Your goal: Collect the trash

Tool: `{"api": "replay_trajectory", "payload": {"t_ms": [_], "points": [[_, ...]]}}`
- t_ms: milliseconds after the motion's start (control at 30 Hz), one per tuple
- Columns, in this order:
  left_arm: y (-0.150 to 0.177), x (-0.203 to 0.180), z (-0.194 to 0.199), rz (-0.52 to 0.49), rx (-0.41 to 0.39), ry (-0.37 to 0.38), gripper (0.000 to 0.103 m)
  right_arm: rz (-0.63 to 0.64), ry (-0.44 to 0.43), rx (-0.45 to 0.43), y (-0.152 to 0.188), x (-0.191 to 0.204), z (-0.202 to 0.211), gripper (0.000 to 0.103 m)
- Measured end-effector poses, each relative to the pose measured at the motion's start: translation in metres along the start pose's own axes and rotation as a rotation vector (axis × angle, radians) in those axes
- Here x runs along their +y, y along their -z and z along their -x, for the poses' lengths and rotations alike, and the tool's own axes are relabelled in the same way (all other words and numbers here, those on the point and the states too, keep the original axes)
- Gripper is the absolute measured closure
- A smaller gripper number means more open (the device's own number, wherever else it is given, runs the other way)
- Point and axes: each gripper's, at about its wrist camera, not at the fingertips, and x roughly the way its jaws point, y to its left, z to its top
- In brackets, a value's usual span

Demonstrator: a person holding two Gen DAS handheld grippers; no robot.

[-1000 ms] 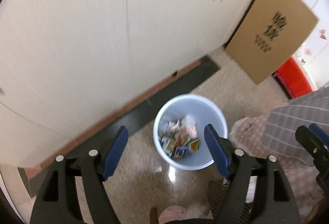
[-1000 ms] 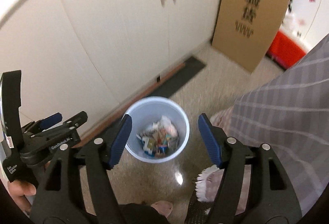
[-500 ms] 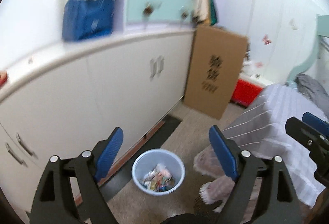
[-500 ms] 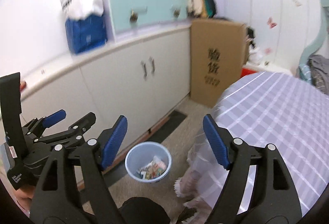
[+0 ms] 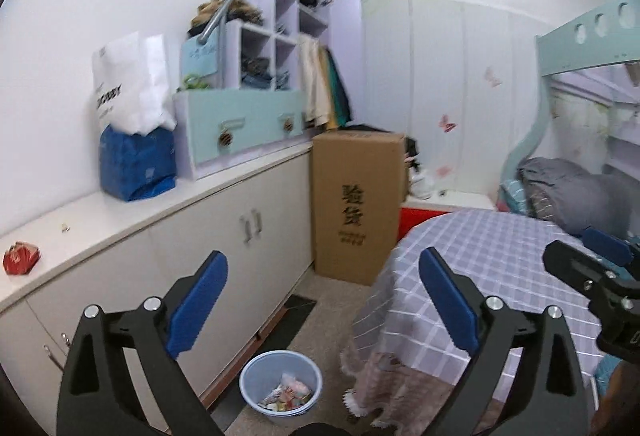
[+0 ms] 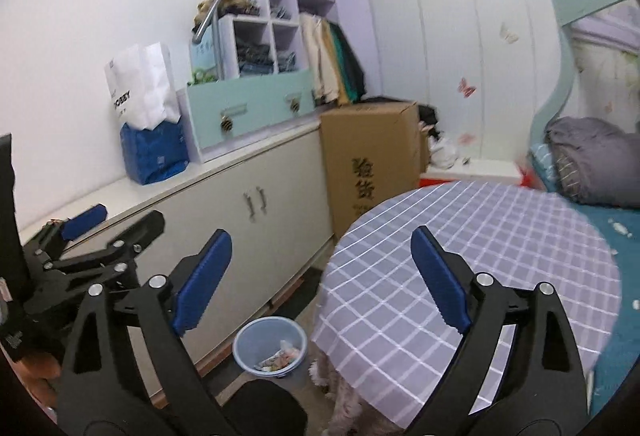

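Left gripper (image 5: 322, 310): two black plastic arms of open triangular frame, each ending in a long blue ribbed pad (image 5: 198, 302). Silver round screw heads sit at the pivots, two per arm. Right gripper (image 6: 320, 280): same build, black skeletal arms, blue ribbed pads (image 6: 440, 278), silver screws in matching places. In the right wrist view the left gripper shows from its side at the picture's left edge: black body with small silver screws along the linkage, a blue pad tip, a flat black upright plate, and white lettering low on the housing, too blurred to read. In the left wrist view the right gripper's black linkage and blue tip show at the right edge.
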Motion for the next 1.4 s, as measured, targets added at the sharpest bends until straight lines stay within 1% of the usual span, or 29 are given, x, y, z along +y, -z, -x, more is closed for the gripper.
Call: {"api": "replay_trajectory", "payload": {"t_ms": [100,167,367,500,700,1000,1133,1400], "points": [[-0.006,-0.009,0.019,-0.004,-0.025,0.023,0.007,-0.002,0.026,-0.028,0.001,-0.005,0.026,0.012],[-0.008,-0.014,0.033,0.002,-0.035,0.053,0.006,0.006,0.048,-0.040,0.003,-0.008,0.041,0.010],[-0.006,-0.023,0.057,0.023,-0.022,0.143,0.006,0.016,0.113,-0.083,0.012,-0.014,0.077,0.009],[-0.006,-0.032,0.067,-0.002,-0.038,0.150,0.006,-0.004,0.148,-0.105,0.018,-0.021,0.094,0.008],[-0.008,-0.040,0.073,-0.033,-0.062,0.152,0.006,-0.005,0.187,-0.112,0.024,-0.028,0.101,0.008],[-0.006,-0.052,0.080,-0.069,-0.076,0.173,0.006,-0.031,0.194,-0.093,0.034,-0.036,0.105,0.008],[-0.003,-0.057,0.081,-0.083,-0.072,0.190,0.006,-0.036,0.198,-0.091,0.035,-0.037,0.106,0.008],[-0.002,-0.064,0.083,-0.117,-0.078,0.196,0.005,-0.040,0.194,-0.089,0.036,-0.038,0.105,0.008]]}}
